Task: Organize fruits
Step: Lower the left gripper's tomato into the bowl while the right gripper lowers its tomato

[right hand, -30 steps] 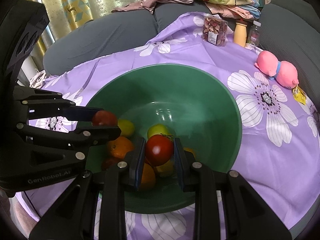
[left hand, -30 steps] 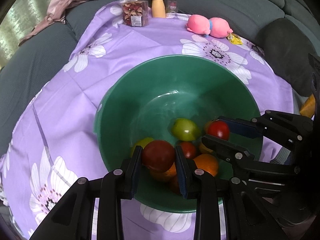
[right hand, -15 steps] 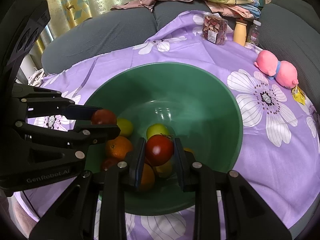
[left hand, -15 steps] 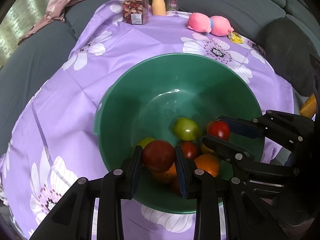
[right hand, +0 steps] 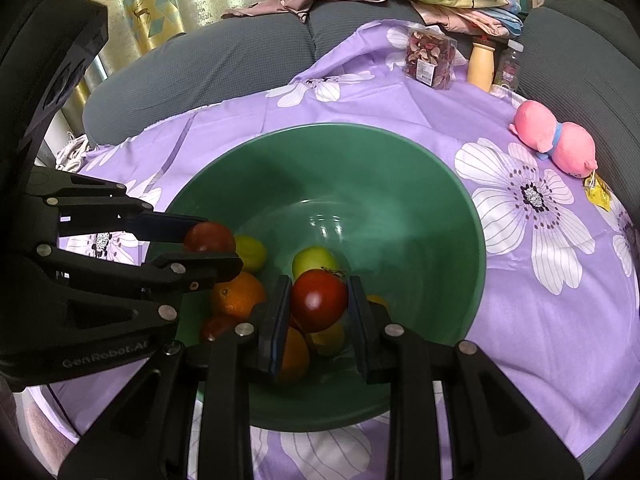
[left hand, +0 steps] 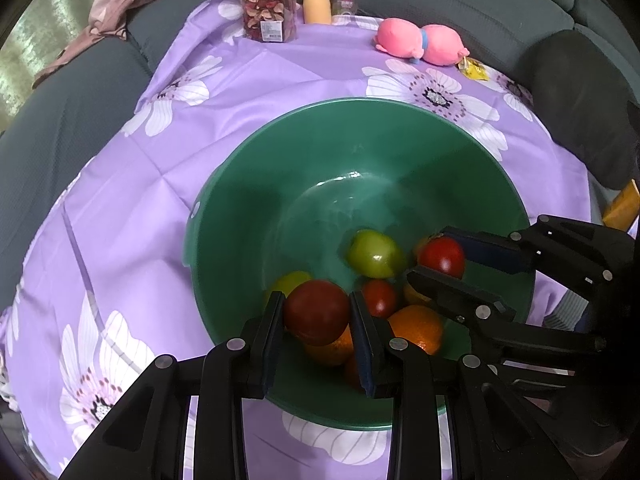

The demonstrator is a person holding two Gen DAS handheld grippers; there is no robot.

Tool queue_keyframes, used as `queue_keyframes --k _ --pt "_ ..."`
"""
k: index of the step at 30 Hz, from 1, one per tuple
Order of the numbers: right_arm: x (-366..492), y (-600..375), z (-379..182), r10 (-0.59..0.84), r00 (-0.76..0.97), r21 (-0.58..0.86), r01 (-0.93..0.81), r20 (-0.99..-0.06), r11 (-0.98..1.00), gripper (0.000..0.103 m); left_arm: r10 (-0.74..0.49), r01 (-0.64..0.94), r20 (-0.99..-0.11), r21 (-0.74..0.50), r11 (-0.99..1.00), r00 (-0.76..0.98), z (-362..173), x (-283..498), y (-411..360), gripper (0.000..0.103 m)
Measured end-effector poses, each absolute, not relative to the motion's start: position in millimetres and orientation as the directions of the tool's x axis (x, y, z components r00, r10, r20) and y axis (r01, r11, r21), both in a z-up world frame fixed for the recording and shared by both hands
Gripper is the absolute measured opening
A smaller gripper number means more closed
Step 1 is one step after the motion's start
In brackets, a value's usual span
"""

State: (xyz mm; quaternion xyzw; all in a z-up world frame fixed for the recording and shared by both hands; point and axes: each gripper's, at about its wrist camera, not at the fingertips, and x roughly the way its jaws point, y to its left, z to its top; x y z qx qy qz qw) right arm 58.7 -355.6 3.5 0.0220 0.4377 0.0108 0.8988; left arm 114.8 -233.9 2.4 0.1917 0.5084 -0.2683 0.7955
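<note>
**Red fruit in both grips, poised over the green basin**

Green plastic basin (left hand: 248, 184) sits on a purple flowered cloth (left hand: 120, 208) spread over what looks like a grey sofa. The rest of the fruit lies heaped at the near side of the basin floor.

Left gripper (left hand: 318, 312): jaws pinching a dark red fruit (left hand: 316, 310), possibly a plum or tomato, held above the heap near the basin's near-left wall. Right gripper (right hand: 319, 300): jaws pinching a brighter red tomato (right hand: 318, 304), above the middle of the heap. Both fruits sit between the pads with no gap showing.

Risks, as I judge them:
- Round, smooth skins held at two small contact patches; a tilt or a jolt could roll either fruit out, dropping it back on the heap.
- Squeezing harder to prevent that could bruise or split a soft tomato.
- The two grippers are close together over the basin; lifting both out at once could knock one against the other, or against the rim.
- A dropped fruit could bounce off the sloped wall and scatter the pile.

Count, where visible:
- Held red fruits: two.
- Loose in basin: two green apples, at least two oranges, one small red fruit clearly, and some yellowish pieces partly hidden, number uncertain.
- Far edge of cloth: one clear box of dried petals (left hand: 269, 17), two bottles, one pink plush toy (left hand: 420, 42), one yellow wrapper.
</note>
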Motion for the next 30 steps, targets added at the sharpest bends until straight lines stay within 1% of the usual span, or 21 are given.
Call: queue_keyframes --k 30 --pt "59.8 -356.2 1.1 0.030 0.606 0.033 -0.005 -0.795 0.999 0.029 -0.207 0.629 -0.923 0.048 0.776 0.325 -1.7 116.6 -236.0 0.032"
